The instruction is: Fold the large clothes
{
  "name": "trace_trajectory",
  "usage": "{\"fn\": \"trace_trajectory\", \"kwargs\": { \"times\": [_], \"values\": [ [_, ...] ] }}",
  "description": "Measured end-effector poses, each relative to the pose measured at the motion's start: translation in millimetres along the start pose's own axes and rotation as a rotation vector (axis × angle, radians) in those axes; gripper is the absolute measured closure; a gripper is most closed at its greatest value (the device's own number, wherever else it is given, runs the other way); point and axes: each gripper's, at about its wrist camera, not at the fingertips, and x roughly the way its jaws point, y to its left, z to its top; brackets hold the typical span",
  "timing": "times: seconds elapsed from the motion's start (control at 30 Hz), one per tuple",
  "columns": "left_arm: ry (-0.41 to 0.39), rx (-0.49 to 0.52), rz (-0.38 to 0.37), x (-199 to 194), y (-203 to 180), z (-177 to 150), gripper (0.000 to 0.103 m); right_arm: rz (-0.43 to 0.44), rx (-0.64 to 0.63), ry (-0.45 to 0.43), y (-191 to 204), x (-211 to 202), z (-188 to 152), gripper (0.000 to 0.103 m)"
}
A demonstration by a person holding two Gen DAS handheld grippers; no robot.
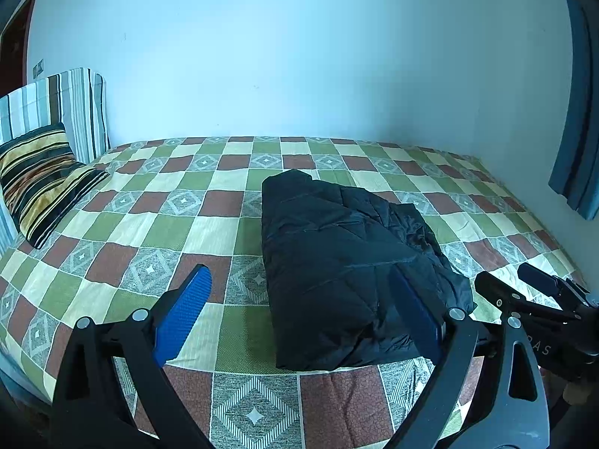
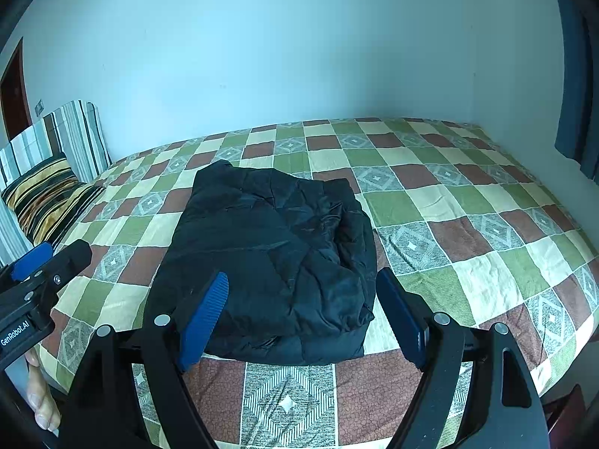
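Over the checkered bed (image 2: 468,202) — both grippers angled down, spread wide, empty — lies a folded black jacket (image 2: 273,258).

Folded jacket (image 2: 273,258) lies on bed (image 2: 468,224); pillow (image 2: 45,198) far left.

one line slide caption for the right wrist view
Open right claw above a folded black jacket on a checkered bedspread.

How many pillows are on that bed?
2. A dark striped pillow lies at the bed's left end; a pale striped pillow stands upright behind it against the wall. Others may be out of view.
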Motion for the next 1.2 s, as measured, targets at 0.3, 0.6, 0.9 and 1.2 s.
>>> {"fn": "trace_trajectory", "kwargs": {
  "times": [0.3, 0.6, 0.9, 1.2],
  "values": [
    [-0.008, 0.006, -0.002, -4, -1, 0, 0.008, 0.001, 0.0, -0.003, 1, -1, 0, 0.023],
    [-0.025, 0.01, 0.004, -10, 0, 1, 0.007, -0.001, -0.001, -0.007, 3, -3, 0, 0.023],
    [-0.042, 0.026, 0.049, -14, 1, 5, 0.002, -0.003, -0.004, -0.01, 5, -5, 0, 0.023],
    [-0.051, 0.013, 0.081, -10, 7, 8, 0.002, -0.004, -0.004, 0.004, 3, 1, -2, 0.023]
  ]
}}
